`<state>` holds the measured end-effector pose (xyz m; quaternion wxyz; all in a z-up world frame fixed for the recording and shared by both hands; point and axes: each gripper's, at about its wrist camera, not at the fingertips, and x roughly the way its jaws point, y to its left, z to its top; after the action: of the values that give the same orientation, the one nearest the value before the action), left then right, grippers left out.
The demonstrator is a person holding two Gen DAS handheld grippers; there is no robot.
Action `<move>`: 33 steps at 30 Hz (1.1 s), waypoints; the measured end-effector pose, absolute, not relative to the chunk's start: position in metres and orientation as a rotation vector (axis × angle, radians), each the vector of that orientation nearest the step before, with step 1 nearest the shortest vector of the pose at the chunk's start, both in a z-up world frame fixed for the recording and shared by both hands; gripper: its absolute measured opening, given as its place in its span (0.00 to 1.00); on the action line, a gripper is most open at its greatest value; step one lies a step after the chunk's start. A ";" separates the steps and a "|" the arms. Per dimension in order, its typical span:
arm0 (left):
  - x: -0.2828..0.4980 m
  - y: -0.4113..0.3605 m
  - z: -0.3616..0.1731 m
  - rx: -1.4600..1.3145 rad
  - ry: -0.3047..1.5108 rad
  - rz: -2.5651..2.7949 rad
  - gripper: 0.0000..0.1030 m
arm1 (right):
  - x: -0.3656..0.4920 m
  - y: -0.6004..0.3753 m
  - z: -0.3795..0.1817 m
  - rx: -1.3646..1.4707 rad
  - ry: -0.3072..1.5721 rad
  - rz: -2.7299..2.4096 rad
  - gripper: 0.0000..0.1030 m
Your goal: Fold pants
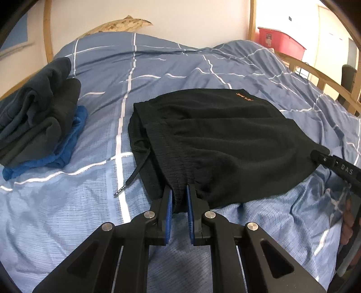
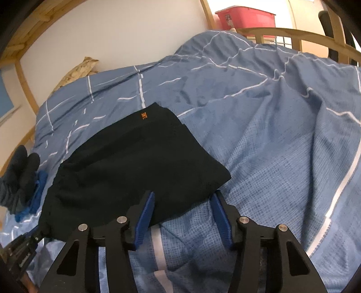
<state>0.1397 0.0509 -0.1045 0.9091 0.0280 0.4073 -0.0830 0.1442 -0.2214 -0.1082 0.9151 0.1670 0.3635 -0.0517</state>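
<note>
Lying folded on the bed (image 1: 180, 67), the black pants (image 1: 214, 139) form a compact rectangle on the blue checked duvet (image 2: 282, 157), waistband end toward the left wrist camera. An orange logo (image 1: 244, 95) shows on the top layer near the far edge; the right wrist view shows the same logo (image 2: 143, 116). A black drawstring (image 1: 133, 175) trails from the waistband onto the duvet, its tip lying on a white stripe.

Left tongs (image 1: 179, 198): the two blue-padded fingers (image 1: 168, 202) are drawn close and pinch the ribbed waistband corner of the pants between them. Cloth fills the gap between the pads.

Right tongs (image 2: 183, 209): the fingers are spread wide. The near edge of the pants (image 2: 135, 164) lies between them, the left pad against the cloth and the right pad just beside the folded corner; no pinch is evident. In the left wrist view the right tongs (image 1: 320, 157) show only as a black finger at the far right corner of the pants, and a hand (image 1: 348, 223) holds the unit at the frame edge.

Other items: a stack of folded dark garments (image 1: 38, 121) sits on a blue garment (image 1: 67, 144) at the left of the bed, well apart from the pants. A patterned pillow (image 1: 121, 24) rests against the white wall. A wooden bed rail (image 2: 293, 36) runs along the far side, with a red storage bin (image 2: 246, 18) beyond it.
</note>
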 end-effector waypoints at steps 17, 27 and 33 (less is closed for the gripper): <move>0.121 0.067 -0.083 0.055 0.838 -0.169 0.12 | 0.110 -0.200 -0.064 0.257 0.680 -0.078 0.06; 0.100 0.068 -0.079 0.106 0.860 -0.159 0.12 | 0.084 -0.200 -0.082 0.311 0.837 -0.087 0.06; 0.099 0.069 -0.090 0.110 0.889 -0.153 0.12 | 0.077 -0.199 -0.086 0.304 0.844 -0.098 0.06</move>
<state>0.0987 0.0695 -0.0901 0.8985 0.0532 0.4295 -0.0738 0.0772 -0.1994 -0.0855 0.8999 0.1470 0.4079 -0.0475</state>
